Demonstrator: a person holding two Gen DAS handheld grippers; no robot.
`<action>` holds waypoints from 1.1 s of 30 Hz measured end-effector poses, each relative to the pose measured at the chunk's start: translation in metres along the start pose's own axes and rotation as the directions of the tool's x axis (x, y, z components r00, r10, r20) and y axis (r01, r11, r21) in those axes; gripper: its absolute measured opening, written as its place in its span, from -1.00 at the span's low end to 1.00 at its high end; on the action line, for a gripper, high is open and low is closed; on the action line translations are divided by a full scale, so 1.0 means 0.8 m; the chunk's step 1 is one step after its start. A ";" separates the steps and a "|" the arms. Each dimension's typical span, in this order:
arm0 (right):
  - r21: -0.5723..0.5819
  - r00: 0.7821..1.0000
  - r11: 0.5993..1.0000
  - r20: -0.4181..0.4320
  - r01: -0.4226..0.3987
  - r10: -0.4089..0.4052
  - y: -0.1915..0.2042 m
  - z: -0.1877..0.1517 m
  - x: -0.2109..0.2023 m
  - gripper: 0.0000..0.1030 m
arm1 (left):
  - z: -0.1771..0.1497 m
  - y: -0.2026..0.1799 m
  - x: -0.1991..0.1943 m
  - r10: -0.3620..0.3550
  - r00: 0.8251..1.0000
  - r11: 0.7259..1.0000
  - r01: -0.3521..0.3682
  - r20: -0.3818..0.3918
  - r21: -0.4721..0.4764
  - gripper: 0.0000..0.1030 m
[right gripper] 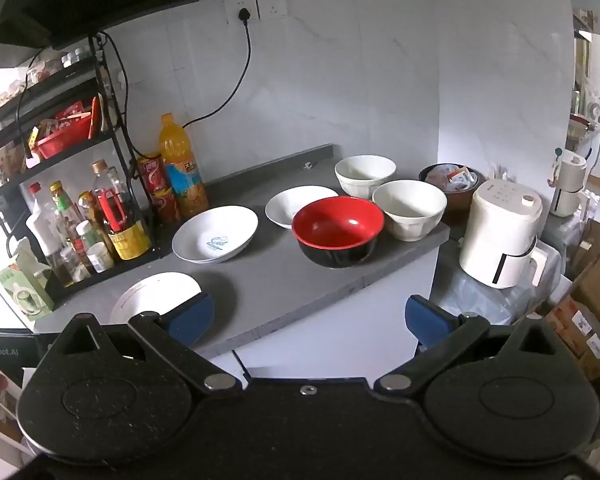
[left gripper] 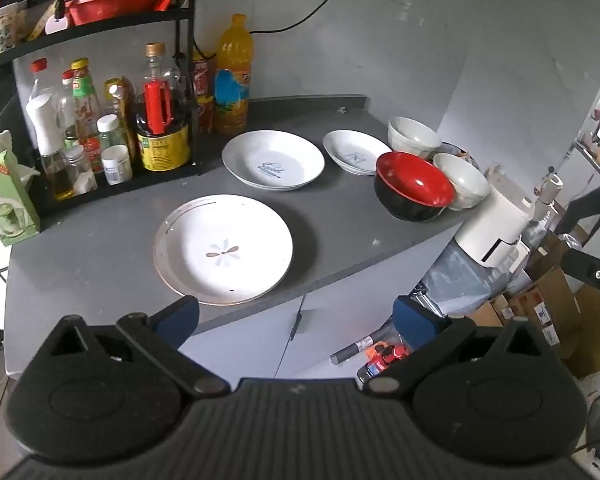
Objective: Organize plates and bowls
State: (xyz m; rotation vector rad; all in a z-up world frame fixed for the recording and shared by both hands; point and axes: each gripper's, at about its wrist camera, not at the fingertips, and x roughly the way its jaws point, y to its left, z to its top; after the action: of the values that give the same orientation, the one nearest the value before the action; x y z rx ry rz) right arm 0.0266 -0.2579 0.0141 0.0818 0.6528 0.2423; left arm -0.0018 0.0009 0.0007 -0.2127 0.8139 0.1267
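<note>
Pretty much nothing sorted yet: flower plate (left gripper: pixel 223 249) alone at 6 o'clock on the counter (left gripper: pixel 340 236), red bowl (left gripper: pixel 414 185) at 3. Left gripper (left gripper: pixel 296 318) and right gripper (right gripper: pixel 309 318) both hang spread wide, holding nothing.

grey counter (left gripper: pixel 100 248) | plates (left gripper: pixel 224 248) | bowls (left gripper: pixel 414 186) | bottle rack (left gripper: pixel 188 160)

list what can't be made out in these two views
- Flower plate: right wrist view, near half hidden behind the right gripper; whole in the left view.
- Brown bowl: contents too small and jumbled to identify; in the left view, mostly hidden behind the white bowls.
- Bottle labels on the rack: too small to read in either view.
- Left gripper: open, empty, short of the plates.
</note>
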 end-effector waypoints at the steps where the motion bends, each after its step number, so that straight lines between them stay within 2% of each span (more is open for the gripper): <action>1: -0.005 1.000 1.000 -0.001 -0.002 0.002 0.000 0.000 0.000 1.00 | 0.001 0.000 0.000 0.000 1.000 1.000 0.000 -0.001 -0.002 0.98; 33: -0.058 1.000 0.998 -0.020 0.005 -0.006 -0.004 -0.002 0.002 1.00 | -0.010 -0.016 0.000 0.016 1.000 1.000 -0.017 -0.017 -0.012 0.98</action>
State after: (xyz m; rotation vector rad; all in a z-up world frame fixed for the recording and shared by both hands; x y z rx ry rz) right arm 0.0277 -0.2606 0.0116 0.0221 0.6653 0.2566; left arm -0.0052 -0.0135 -0.0031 -0.2183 0.8322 0.1453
